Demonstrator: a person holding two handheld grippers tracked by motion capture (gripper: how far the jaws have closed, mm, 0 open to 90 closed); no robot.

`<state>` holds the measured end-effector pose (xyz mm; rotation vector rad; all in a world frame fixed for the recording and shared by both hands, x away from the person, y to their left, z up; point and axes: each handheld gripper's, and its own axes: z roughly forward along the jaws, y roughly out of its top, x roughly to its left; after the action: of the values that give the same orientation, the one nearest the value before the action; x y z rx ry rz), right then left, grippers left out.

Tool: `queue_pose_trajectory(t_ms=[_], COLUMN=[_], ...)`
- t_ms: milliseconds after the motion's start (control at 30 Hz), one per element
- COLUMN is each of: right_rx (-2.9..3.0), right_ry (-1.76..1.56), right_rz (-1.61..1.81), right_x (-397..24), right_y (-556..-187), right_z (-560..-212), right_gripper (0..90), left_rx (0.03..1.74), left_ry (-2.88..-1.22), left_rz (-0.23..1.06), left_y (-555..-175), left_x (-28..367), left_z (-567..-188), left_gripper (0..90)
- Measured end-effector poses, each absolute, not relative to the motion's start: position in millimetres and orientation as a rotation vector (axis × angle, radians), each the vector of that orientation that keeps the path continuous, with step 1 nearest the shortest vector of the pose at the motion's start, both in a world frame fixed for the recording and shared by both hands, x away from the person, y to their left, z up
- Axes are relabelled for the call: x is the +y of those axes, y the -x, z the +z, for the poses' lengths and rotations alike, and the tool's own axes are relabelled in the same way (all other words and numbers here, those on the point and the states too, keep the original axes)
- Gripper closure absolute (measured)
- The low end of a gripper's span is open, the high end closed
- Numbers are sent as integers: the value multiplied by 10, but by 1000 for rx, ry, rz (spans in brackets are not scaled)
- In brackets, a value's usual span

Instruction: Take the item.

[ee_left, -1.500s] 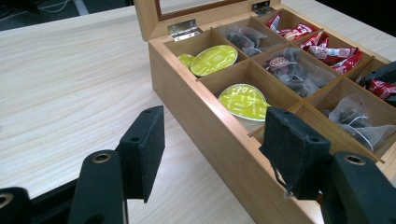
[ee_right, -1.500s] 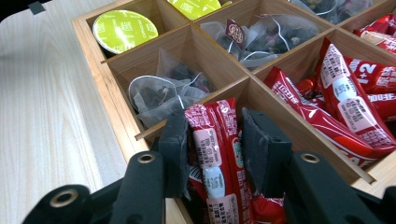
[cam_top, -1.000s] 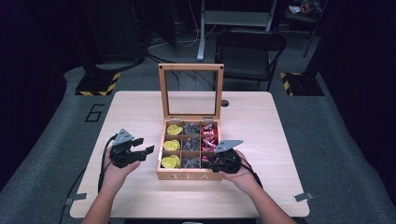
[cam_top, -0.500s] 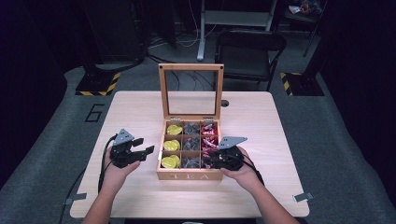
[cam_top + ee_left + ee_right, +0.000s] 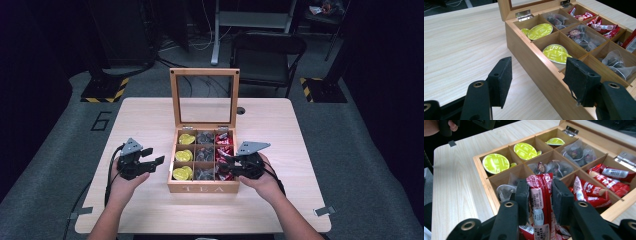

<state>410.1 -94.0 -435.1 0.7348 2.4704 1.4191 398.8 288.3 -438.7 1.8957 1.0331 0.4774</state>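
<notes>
One red sachet (image 5: 540,202) sits clenched in your right claw (image 5: 539,195), pads on its flat faces, just above the box's (image 5: 202,189) near right compartment, where more red sachets (image 5: 596,192) lie beyond the pads. Judge it light, thin and crinkly: the foil looks slick and will bend, so a grip across the middle of its width suits it and hard squeezing won't help. Your left claw (image 5: 536,75) hangs released beside the box wall, holding nothing. Below both, the counter (image 5: 150,120) is smooth pale wood; dark floor and a chair (image 5: 267,55) lie beyond.
</notes>
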Motion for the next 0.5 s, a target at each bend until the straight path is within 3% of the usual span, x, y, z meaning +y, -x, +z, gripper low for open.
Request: queue_pose_trajectory(t_ms=[500], right_rx=[2395], right_ry=[-767], right_rz=[1447], right_x=[-1121], right_y=[-4091], right_z=[-4200], right_gripper=[688], left_rx=[1036], left_ry=[-1893], left_rz=[482], left_y=[-3986], left_x=[2894], left_z=[-4385], left_gripper=[391])
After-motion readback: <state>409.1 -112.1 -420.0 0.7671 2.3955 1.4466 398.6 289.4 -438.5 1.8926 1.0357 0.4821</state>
